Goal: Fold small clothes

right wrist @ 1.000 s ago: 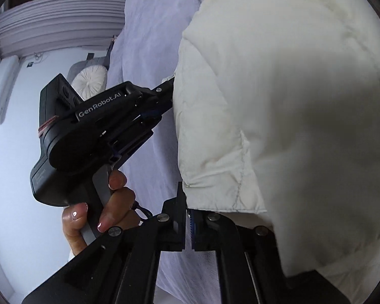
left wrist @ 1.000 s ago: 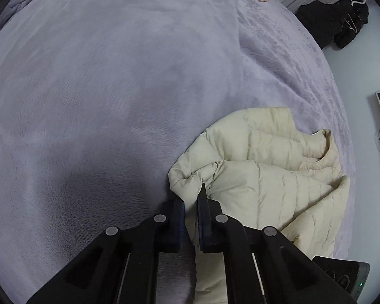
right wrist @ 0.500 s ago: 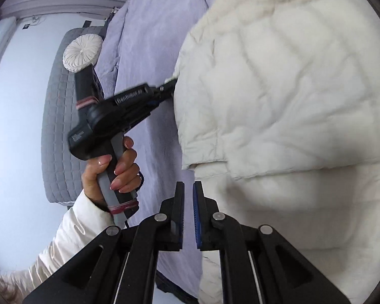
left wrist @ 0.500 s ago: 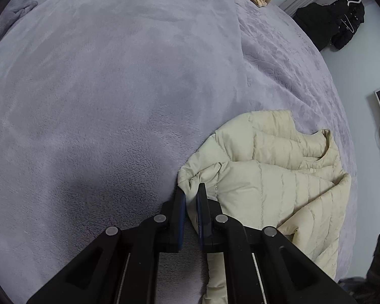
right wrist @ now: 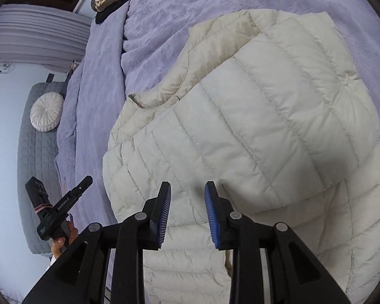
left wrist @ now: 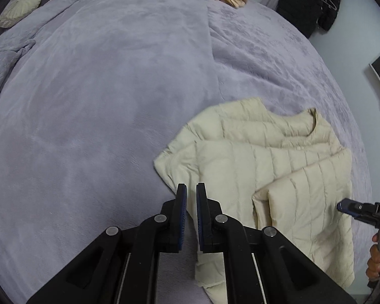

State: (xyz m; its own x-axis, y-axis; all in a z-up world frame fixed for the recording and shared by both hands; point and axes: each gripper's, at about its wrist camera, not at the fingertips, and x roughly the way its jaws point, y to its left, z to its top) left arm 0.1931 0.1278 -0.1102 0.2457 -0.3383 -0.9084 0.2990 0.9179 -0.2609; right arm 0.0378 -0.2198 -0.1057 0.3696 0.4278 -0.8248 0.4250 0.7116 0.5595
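The cream quilted jacket (right wrist: 240, 131) lies partly folded on the lilac bed (left wrist: 101, 88), filling the centre and right of my right wrist view. My right hand-held gripper (right wrist: 187, 190) hovers above it, jaws opening, nothing between them. My left hand-held gripper (left wrist: 191, 190) is pressed nearly together, empty, at the jacket's lower left edge

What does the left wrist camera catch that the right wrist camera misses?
Only the left wrist view: dark clothes hanging by the wall, and the shut left tongs close up. Only the right wrist view: a grey quilted bench, and the right tongs, opening with nothing between them. Both: the cream puffer jacket, lilac bedspread, round cushion.
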